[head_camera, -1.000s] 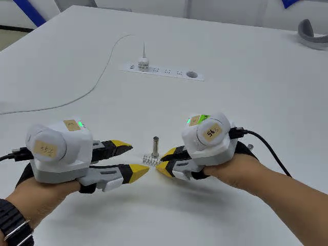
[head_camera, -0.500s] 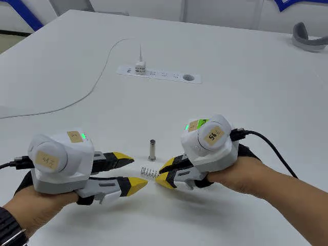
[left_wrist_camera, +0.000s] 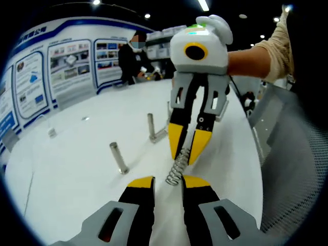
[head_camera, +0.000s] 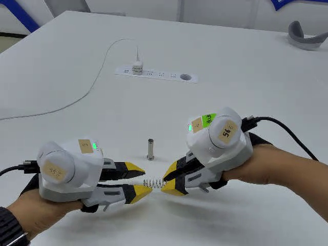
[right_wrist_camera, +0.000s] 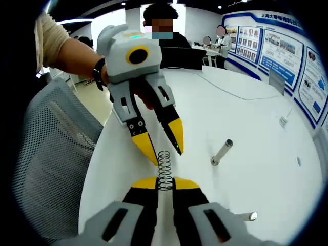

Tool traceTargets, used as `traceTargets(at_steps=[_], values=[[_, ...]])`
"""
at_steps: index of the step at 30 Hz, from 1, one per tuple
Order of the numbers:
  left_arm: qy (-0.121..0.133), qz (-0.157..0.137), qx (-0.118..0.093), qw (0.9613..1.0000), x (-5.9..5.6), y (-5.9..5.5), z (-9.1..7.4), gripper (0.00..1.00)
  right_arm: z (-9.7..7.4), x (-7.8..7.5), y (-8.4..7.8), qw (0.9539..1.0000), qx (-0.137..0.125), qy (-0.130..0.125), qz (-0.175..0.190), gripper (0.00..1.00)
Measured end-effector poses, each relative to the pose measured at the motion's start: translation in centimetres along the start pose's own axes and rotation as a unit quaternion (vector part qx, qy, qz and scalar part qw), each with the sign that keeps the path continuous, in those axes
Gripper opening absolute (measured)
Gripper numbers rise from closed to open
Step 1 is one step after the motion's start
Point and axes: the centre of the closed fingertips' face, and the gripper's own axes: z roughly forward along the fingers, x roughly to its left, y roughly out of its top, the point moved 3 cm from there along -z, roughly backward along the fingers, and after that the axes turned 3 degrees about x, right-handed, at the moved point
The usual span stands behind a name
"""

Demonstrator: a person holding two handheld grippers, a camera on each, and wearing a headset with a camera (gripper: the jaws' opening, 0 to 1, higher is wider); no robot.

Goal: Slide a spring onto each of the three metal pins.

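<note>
The right gripper (head_camera: 164,183) clamps the spring (head_camera: 154,183); jaws of the left gripper (head_camera: 147,179) stand apart around its other end; next it likely needs aligning over the pin (head_camera: 150,148).

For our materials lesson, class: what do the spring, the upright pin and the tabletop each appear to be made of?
The spring looks like thin steel wire: bright, silvery coils. The upright pin seems metal too: a grey rod with dull sheen. The tabletop is smooth matt white, perhaps laminate or painted board; its look leaves that open.
</note>
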Motion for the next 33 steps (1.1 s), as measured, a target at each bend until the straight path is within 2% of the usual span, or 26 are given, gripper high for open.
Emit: traceTargets(at_steps=[4, 11, 20, 24, 29, 33], values=[[-0.014, 0.02, 0.004, 0.9997, -0.8, 0.1, 0.2, 0.15, -0.1, 0.3, 0.0, 0.9998, 0.011, 0.008, -0.015, 0.11], [-0.024, 0.034, 0.011, 0.9991, -1.5, 0.0, 0.6, 0.14, -0.6, 0.7, 0.3, 0.9988, 0.028, 0.014, -0.037, 0.11], [-0.022, 0.017, 0.002, 0.9996, -1.5, 0.2, 0.7, 0.12, -1.4, 0.7, 1.2, 0.9984, 0.034, 0.01, -0.044, 0.11], [-0.02, 0.016, 0.0, 0.9997, -1.5, 0.2, 0.7, 0.11, -1.9, 0.6, 2.2, 0.9985, 0.025, 0.008, -0.048, 0.12], [-0.021, -0.004, -0.004, 0.9998, -1.4, 0.4, 0.9, 0.11, -2.0, 0.8, 2.9, 0.998, 0.023, 0.003, -0.058, 0.12], [-0.021, -0.001, -0.006, 0.9997, -1.7, 0.5, 1.0, 0.11, -2.1, 0.9, 3.5, 0.9978, 0.018, 0.002, -0.064, 0.12]])
